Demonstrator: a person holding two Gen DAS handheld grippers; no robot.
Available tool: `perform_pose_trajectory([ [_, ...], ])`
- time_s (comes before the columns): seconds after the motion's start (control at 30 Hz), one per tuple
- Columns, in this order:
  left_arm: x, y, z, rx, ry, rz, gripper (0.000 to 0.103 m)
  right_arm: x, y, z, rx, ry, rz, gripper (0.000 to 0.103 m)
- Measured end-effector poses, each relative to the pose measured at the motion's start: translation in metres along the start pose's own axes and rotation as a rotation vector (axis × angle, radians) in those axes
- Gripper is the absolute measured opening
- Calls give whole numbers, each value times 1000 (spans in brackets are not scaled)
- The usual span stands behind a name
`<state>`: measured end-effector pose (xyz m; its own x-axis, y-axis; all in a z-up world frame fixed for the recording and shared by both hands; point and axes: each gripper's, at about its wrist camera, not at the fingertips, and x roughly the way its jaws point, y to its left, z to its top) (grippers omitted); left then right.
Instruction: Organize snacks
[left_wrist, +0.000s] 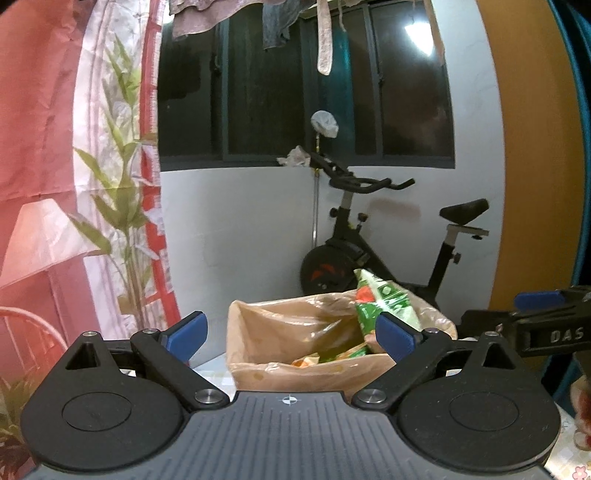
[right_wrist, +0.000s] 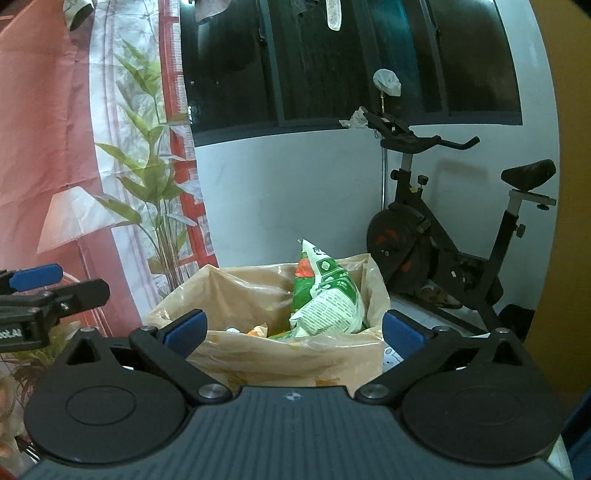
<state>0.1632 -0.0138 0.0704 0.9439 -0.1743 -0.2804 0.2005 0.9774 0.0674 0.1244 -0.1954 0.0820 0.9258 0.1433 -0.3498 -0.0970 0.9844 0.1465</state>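
Left wrist view first: the left gripper is spread wide with nothing between its blue pads, released and hovering short of the brown paper bag. The bag's mouth gapes open, and a green-and-white snack packet stands upright against its right-hand wall, its print too blurred to read; smaller orange and green wrappers lie at the bottom. Off to the right, the other tool's arm carries white letters, "DAS". Over to the right wrist view: the right gripper is likewise splayed and empty, just short of the bag's near rim. The packet shows fine small print, unreadable here. At far left the left tool's side reads "oot.AI", cut off by the frame edge. An exercise bike stands well behind the bag, with bare white wall between.
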Motion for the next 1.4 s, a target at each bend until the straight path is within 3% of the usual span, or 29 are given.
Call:
perform_pose_trajectory([
  [0.5,1,11,-6,-51,48,43,99,-4,4,0,-11,-8,7,103],
  [1.4,6,17,-15,-101,93,32,99,-4,5,-6,-12,-1,4,103],
])
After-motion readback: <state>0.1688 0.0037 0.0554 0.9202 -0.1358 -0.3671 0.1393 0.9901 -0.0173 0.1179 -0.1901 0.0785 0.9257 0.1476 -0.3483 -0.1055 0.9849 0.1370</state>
